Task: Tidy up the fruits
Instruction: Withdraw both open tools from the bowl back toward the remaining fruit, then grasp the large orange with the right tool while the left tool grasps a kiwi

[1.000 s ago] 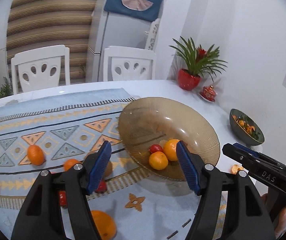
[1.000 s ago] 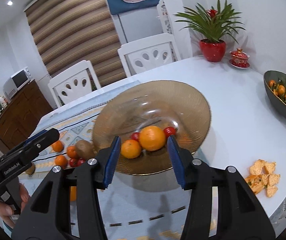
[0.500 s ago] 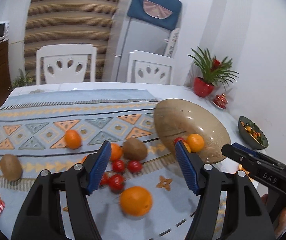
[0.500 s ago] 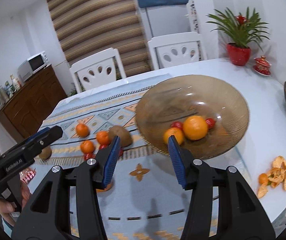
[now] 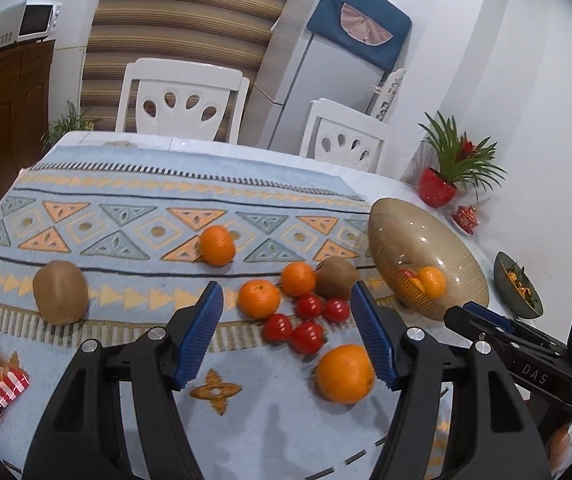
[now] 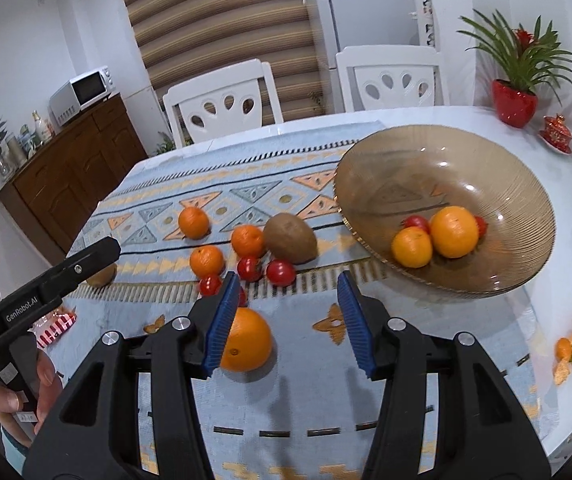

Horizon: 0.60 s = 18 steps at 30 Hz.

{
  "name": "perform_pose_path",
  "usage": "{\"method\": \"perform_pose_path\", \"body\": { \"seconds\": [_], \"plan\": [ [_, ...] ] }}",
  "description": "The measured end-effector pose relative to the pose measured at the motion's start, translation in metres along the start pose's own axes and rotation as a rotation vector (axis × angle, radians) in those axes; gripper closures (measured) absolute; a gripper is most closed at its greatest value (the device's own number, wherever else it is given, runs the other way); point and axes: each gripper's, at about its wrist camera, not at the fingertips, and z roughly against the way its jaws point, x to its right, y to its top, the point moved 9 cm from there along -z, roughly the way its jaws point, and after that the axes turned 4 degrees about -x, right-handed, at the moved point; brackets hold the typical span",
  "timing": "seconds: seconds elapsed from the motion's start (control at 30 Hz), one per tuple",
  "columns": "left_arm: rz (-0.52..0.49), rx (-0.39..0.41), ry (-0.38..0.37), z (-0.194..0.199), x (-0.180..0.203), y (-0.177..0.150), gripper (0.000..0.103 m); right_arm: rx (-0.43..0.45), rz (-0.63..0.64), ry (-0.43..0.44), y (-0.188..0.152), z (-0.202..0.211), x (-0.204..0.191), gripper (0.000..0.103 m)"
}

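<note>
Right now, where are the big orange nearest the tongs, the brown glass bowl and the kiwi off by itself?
big orange (image 5: 345, 374), left wrist view, middle of its peel.
brown glass bowl (image 6: 445, 152), right wrist view, bare inner wall at the far side.
lone kiwi (image 5: 60, 292), left wrist view, middle of its fuzzy skin.

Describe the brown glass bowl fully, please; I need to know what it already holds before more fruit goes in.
The brown glass bowl is wide, shallow and translucent amber, with fine ribs running out to its rim. It stands upright on the table, its left edge overlapping the patterned runner. Inside lie a large orange and a smaller one, side by side, with two red tomatoes partly hidden behind them. Neither hand-held gripper touches it.
</note>
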Motion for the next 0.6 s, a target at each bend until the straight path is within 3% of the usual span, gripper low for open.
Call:
{"method": "perform_pose_path", "body": {
  "seconds": [0.17, 0.23, 0.3, 0.4, 0.53, 0.6],
  "plan": [
    [0.012, -0.02, 0.006, -0.007, -0.014, -0.011, 0.039, -0.044, 0.001, 0.016, -0.013, -0.016, -0.006, 0.05],
    [0.03, -0.03, 0.013, -0.01, -0.024, -0.016, 0.039, -0.062, 0.006, 0.046, -0.022, -0.022, -0.011, 0.042],
    [0.051, -0.036, 0.027, -0.012, -0.037, -0.019, 0.039, -0.066, 0.016, 0.09, -0.032, -0.025, -0.019, 0.024],
    [0.092, -0.031, 0.061, -0.011, -0.059, -0.021, 0.036, -0.084, 0.04, 0.094, -0.047, -0.037, -0.026, 0.021],
    [0.2, -0.022, 0.174, -0.005, -0.107, -0.021, 0.03, -0.122, 0.067, 0.09, -0.06, -0.055, -0.032, 0.016],
    [0.28, -0.053, 0.322, -0.002, -0.144, -0.023, 0.025, -0.121, 0.092, 0.068, -0.062, -0.061, -0.035, 0.007]
  ]
}}
